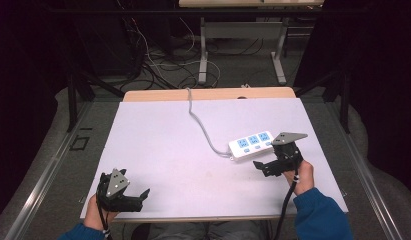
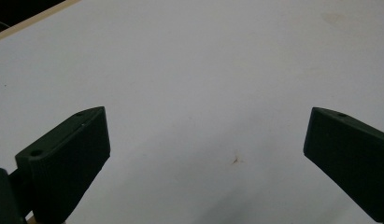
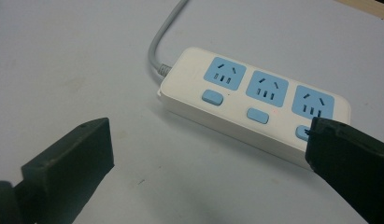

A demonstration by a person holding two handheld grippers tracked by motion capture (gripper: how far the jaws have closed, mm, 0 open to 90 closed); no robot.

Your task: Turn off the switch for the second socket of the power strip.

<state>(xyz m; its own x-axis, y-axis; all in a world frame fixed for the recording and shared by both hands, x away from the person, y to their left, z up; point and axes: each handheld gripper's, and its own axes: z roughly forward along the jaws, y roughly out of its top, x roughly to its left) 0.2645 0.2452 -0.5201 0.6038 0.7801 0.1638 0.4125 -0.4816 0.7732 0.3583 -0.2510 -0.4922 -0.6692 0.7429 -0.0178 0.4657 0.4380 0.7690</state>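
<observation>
A white power strip (image 1: 251, 145) with three blue sockets and blue switches lies on the right half of the white table top (image 1: 168, 140). Its grey cable (image 1: 203, 127) runs to the back edge. My right gripper (image 1: 263, 167) hovers just in front of the strip, open and holding nothing. In the right gripper view the strip (image 3: 255, 102) lies slantwise ahead of the open right gripper (image 3: 208, 123), and the right-hand jaw covers the strip's near end. My left gripper (image 1: 135, 182) sits near the front left corner, open and holding nothing. The left gripper (image 2: 207, 114) faces bare table.
A small brown mark (image 2: 236, 160) dots the table top ahead of the left gripper. A wooden strip (image 1: 208, 94) edges the table's back. Beyond it are loose floor cables (image 1: 153, 65) and another table's metal legs (image 1: 203, 55). Dark curtains flank both sides.
</observation>
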